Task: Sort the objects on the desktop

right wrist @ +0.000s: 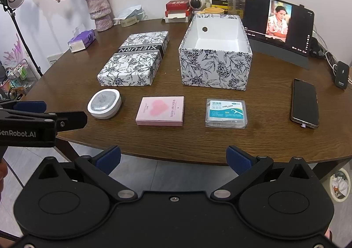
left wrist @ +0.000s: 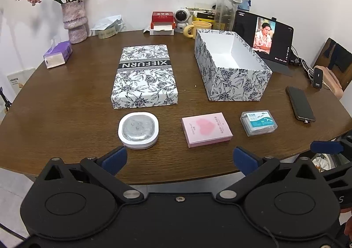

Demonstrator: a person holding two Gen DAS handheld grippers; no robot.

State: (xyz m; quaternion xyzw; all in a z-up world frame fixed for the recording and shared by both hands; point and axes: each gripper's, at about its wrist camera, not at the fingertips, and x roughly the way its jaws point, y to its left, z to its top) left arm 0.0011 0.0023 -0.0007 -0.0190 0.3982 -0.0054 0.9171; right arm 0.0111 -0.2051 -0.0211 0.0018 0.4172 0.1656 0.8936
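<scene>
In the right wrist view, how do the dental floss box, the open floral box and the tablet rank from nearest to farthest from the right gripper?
From the right gripper, which is open and empty:
1. Dental floss box, on the near row, slightly right of centre.
2. Open floral box, behind the floss box, mid-table.
3. Tablet, propped upright at the far right, near the wall.

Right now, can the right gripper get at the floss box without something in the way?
Probably yes: the right gripper is open, and bare table lies between it and the floss box.
</scene>
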